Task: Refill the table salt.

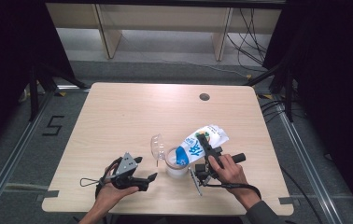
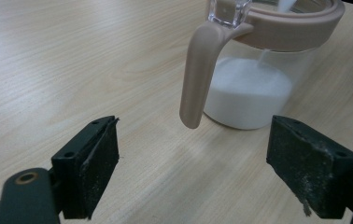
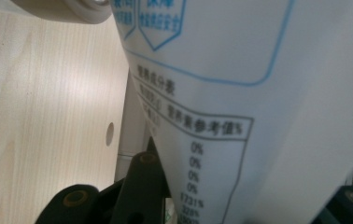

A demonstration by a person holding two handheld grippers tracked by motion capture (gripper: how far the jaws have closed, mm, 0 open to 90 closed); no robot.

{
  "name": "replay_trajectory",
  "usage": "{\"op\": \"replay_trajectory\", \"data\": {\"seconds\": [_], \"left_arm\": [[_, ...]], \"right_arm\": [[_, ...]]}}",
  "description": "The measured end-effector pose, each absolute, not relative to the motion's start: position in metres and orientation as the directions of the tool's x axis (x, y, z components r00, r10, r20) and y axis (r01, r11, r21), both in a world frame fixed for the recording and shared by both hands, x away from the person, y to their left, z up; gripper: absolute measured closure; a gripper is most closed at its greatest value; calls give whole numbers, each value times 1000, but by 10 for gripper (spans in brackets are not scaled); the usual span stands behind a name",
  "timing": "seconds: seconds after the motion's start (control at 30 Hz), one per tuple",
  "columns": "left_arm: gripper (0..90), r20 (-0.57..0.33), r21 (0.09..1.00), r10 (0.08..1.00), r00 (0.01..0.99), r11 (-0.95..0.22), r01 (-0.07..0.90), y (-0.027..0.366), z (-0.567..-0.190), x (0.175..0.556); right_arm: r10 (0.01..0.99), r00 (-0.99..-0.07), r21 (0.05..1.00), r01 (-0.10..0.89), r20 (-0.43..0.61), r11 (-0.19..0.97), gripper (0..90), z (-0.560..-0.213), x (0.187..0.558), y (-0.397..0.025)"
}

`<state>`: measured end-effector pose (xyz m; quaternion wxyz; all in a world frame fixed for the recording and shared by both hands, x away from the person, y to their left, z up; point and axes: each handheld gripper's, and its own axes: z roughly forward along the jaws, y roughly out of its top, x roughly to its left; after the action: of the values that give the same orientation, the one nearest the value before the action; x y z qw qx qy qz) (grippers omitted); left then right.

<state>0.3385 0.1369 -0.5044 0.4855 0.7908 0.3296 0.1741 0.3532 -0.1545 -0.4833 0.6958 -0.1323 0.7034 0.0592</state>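
Observation:
A clear jar [image 1: 177, 167] [image 2: 251, 95] partly full of white grains stands near the table's front middle, its clear lid [image 1: 157, 145] flipped open to the left. A beige clasp [image 2: 197, 79] hangs from its beige rim. My right gripper [image 1: 204, 141] [image 3: 249, 196] is shut on a white-and-blue bag [image 1: 217, 133] [image 3: 240, 93], tilted with its mouth over the jar. A thin stream of white grains [image 2: 264, 57] falls into the jar. Left of the jar, a short way off, my left gripper [image 1: 147, 168] [image 2: 193, 168] is open and holds nothing, its jaws pointing at the jar.
The light wooden table [image 1: 128, 112] has a round cable hole [image 1: 204, 97] [image 3: 109, 133] at the back right. A cable loop [image 1: 88, 182] trails from the left gripper near the front edge. Wooden furniture legs and cables stand on the floor behind the table.

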Motion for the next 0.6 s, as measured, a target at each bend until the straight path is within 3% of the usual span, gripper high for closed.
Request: {"op": "replay_trajectory", "data": {"seconds": [0.43,0.5,0.6], "left_arm": [[164,-42,884,689,724,-312,349,137,-504,339],[164,-43,884,689,724,-311,349,137,-504,339],[164,-46,883,691,721,-309,352,137,-504,338]], "right_arm": [[-79,0,-76,-267,-997,961,756,-484,352,-155],[-157,37,-161,-302,-987,940,756,-478,354,-153],[-147,31,-149,-300,-989,942,756,-479,354,-153]]}}
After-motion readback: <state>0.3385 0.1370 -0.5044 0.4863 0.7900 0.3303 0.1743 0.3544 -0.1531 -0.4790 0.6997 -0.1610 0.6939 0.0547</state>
